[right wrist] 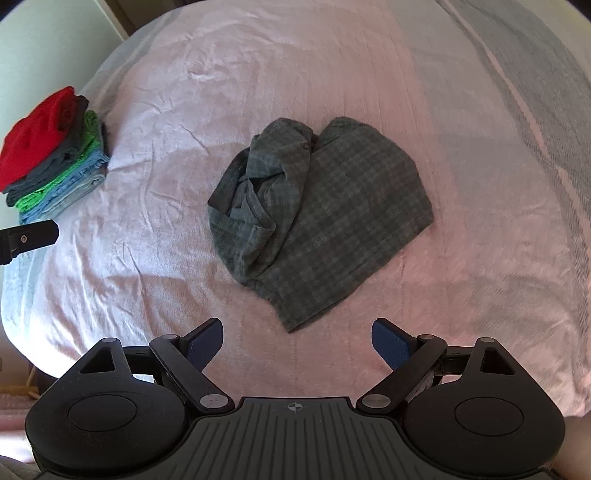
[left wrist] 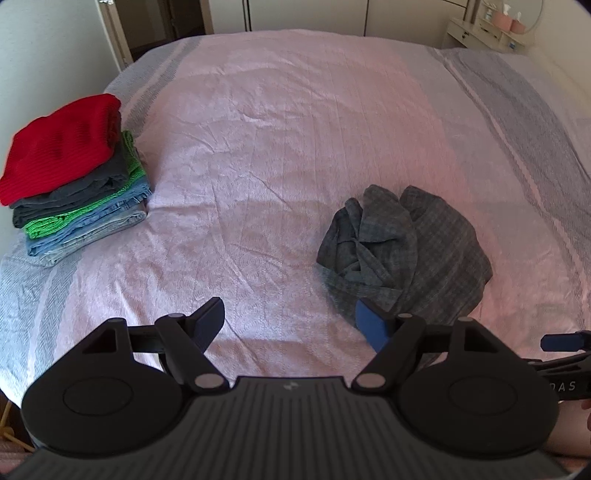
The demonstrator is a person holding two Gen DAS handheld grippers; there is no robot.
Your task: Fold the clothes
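Observation:
A crumpled grey checked garment (right wrist: 317, 218) lies in a heap on the pink bedspread (right wrist: 258, 74). It also shows in the left wrist view (left wrist: 406, 251), ahead and to the right. My right gripper (right wrist: 297, 341) is open and empty, just short of the garment's near edge. My left gripper (left wrist: 291, 321) is open and empty, to the left of the heap, with its right finger (left wrist: 373, 325) in front of the cloth's near edge. A tip of the left gripper shows at the left edge of the right wrist view (right wrist: 33, 234).
A stack of folded clothes (left wrist: 70, 177), red on top, then grey, green and blue denim, stands at the bed's left edge; it also shows in the right wrist view (right wrist: 51, 151). A white dresser (left wrist: 487, 29) stands beyond the bed's far right corner. Closet doors (left wrist: 295, 14) line the back.

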